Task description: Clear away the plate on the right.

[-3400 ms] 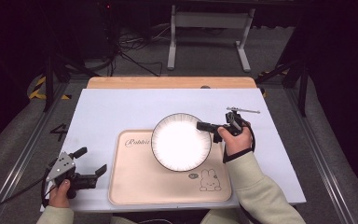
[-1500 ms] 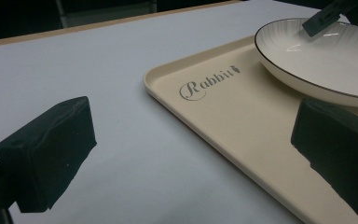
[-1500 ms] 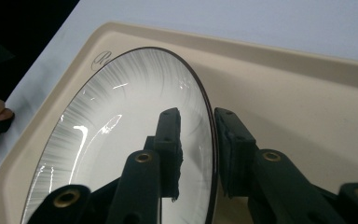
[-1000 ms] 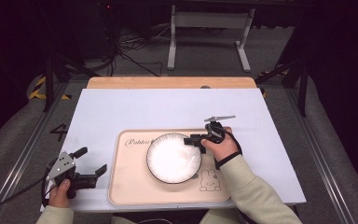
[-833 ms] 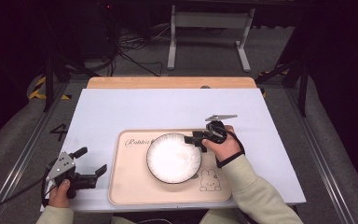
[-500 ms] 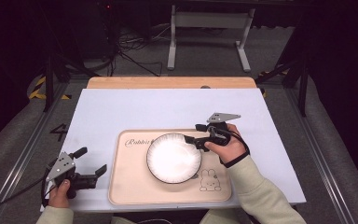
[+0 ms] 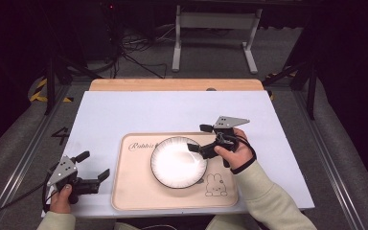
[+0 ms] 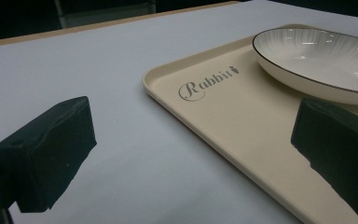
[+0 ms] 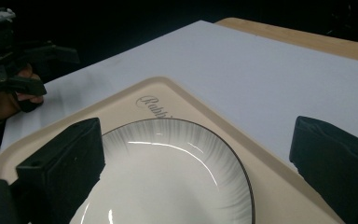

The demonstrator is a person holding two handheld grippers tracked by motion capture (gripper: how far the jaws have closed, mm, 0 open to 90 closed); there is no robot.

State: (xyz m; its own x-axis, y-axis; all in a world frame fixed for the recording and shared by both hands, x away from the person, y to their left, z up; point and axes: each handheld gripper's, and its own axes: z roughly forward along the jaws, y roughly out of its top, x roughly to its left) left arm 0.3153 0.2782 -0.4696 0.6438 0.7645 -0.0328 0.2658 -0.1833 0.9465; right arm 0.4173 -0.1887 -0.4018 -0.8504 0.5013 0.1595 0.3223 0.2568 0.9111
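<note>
High view shows your right tool [image 7: 199,139] just opened, jaws apart over the plate's [image 7: 178,162] near rim — nothing gripped. That plate sits on the tray [image 7: 139,194]. Your left tool [image 7: 95,166] rests open beside the tray, on the desk [image 7: 139,112].

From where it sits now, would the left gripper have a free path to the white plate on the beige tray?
Probably yes: the left gripper is open, and bare tray lies between it and the white plate.
</note>
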